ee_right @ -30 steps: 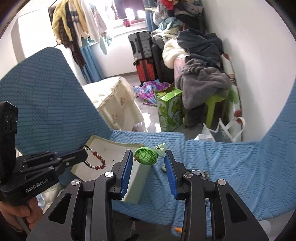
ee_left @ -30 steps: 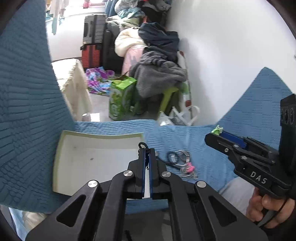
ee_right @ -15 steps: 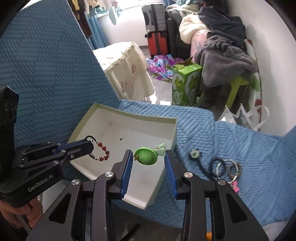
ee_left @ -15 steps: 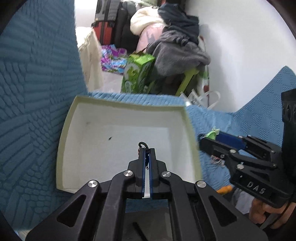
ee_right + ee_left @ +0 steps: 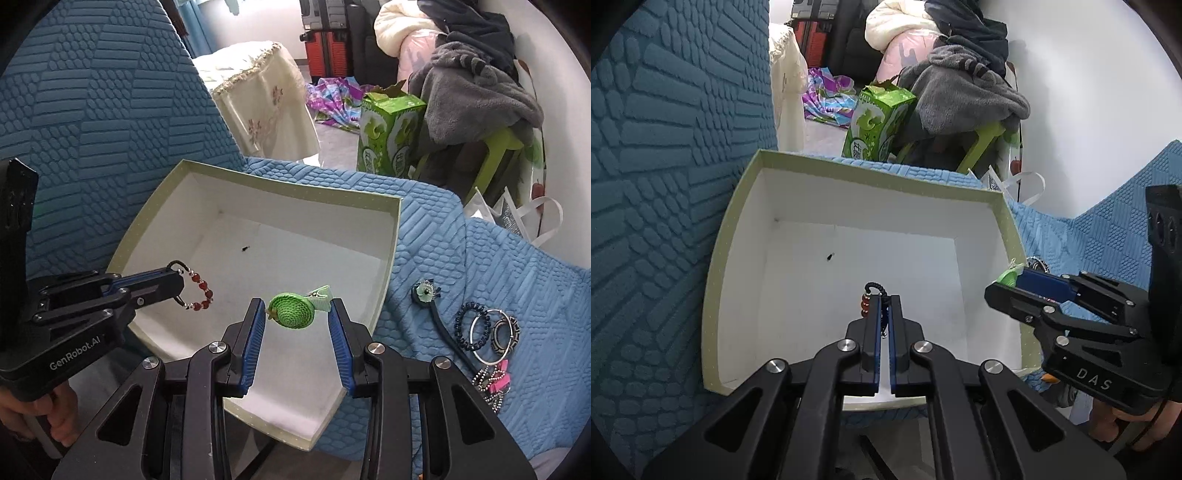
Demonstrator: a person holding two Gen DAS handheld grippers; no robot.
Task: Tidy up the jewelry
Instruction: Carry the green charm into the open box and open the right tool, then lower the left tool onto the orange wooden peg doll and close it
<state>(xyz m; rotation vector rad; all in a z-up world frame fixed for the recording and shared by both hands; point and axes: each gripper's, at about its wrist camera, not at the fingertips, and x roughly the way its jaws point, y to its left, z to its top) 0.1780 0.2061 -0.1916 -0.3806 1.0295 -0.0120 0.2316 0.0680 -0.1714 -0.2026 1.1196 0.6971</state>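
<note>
In the right wrist view, at the left edge of the frame, the left gripper [image 5: 177,284] is pinched almost fully closed on a red bead bracelet [image 5: 197,291], which hangs above the inside of the box [image 5: 391,254]. At lower centre, the right gripper [image 5: 297,321] is partly closed, squeezing a green hair clip [image 5: 293,312] between its blue pads, also above the box. The box floor looks bare apart from a small dark speck, so I judge nothing is stored yet. Both pieces seem ready to drop in. At the right of the frame, on the blue blanket [image 5: 461,258], a black hair tie [image 5: 430,295], several rings and bangles [image 5: 487,332] and a pink beaded piece [image 5: 495,376] wait outside the box, so most of the sorting remains.
</note>
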